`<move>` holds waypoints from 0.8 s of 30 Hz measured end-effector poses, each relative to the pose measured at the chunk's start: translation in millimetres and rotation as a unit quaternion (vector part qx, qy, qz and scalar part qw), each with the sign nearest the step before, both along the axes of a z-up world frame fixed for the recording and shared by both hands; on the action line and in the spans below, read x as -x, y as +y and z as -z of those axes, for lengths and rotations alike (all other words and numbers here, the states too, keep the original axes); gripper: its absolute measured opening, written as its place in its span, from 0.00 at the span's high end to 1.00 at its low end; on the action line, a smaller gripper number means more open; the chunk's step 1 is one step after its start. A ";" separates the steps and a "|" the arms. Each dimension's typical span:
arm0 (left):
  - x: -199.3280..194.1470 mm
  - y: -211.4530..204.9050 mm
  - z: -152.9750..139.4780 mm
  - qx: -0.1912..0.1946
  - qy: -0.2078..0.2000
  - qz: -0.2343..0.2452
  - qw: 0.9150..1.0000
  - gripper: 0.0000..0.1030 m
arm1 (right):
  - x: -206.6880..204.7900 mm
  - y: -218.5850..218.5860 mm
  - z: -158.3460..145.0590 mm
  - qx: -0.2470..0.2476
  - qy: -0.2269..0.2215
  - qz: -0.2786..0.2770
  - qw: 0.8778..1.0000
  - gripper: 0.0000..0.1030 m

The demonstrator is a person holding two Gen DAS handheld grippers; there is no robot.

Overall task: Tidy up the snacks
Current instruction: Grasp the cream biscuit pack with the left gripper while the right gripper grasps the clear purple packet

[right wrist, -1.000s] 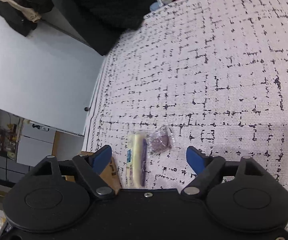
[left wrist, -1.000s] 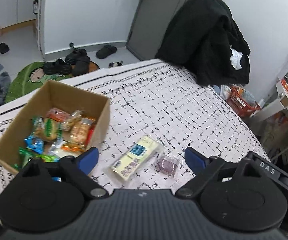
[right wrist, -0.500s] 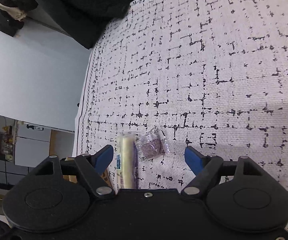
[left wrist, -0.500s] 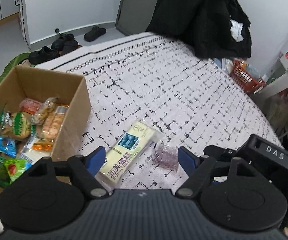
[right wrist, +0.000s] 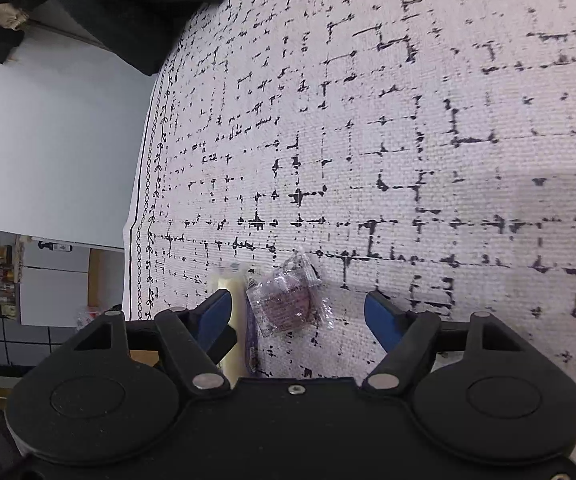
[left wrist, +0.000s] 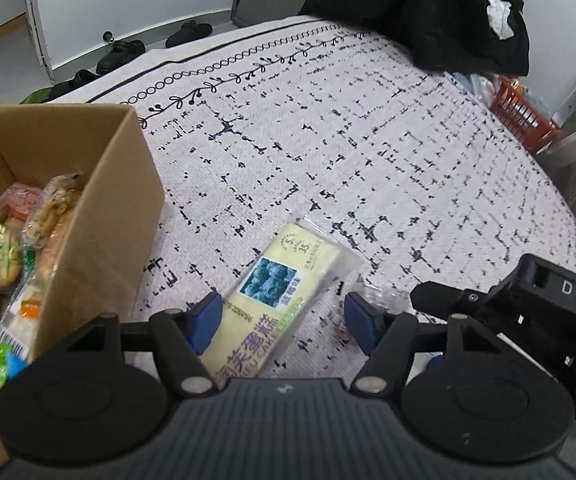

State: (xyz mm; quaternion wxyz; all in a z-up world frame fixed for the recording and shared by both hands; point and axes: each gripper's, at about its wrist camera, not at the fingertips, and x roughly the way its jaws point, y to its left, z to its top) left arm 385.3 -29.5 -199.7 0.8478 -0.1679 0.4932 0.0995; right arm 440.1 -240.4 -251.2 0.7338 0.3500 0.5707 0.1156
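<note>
So the left gripper has its blue-padded jaws partly apart and they've just been closing in. Between them lies the long pale-yellow plastic-wrapped cake bar with the blue picture label. The left pad sits right at the bar's edge, the right pad looks clear of it, so no real squeeze that I can make out; the bar lies flat on the cloth.

The right gripper is also partly apart, its jaws have been narrowing a bit too, and they straddle the small clear plastic packet with a dark purple snack inside. Neither pad touches that packet. It lies flat, just beside the yellow bar's far end. In the left view you can see the right gripper's black body right next to the left one.

Everything rests on the white woven tablecloth with black dashed grid marks and a looped border. To the left of the yellow bar, close by, stands the open brown cardboard box, already holding a bunch of wrapped snacks in green, orange and blue wrappers.

Further out there's a black jacket draped over something at the table's far edge, an orange plastic basket on the floor, and some dark shoes by the wall.
</note>
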 end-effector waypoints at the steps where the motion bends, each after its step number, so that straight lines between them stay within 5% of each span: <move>1: -2.4 1.1 2.9 -0.002 0.003 0.000 1.000 0.35 | -1.9 1.7 0.7 -0.002 -0.001 -0.002 1.000 0.29; 15: -13.2 6.3 25.8 -0.003 0.025 0.001 1.000 0.35 | -13.9 27.4 7.0 0.011 -0.025 -0.037 0.999 0.30; 18: -11.8 6.1 24.6 -0.005 0.027 -0.004 1.000 0.45 | -15.8 36.1 6.9 0.036 -0.035 -0.046 0.998 0.45; 20: -10.5 8.0 23.1 0.000 0.027 -0.005 1.000 0.56 | -16.2 37.2 7.4 0.055 -0.037 -0.049 0.997 0.67; 24: -6.6 11.7 16.6 0.010 0.028 -0.011 1.000 0.60 | -16.6 33.0 8.9 0.054 -0.033 -0.038 0.997 0.76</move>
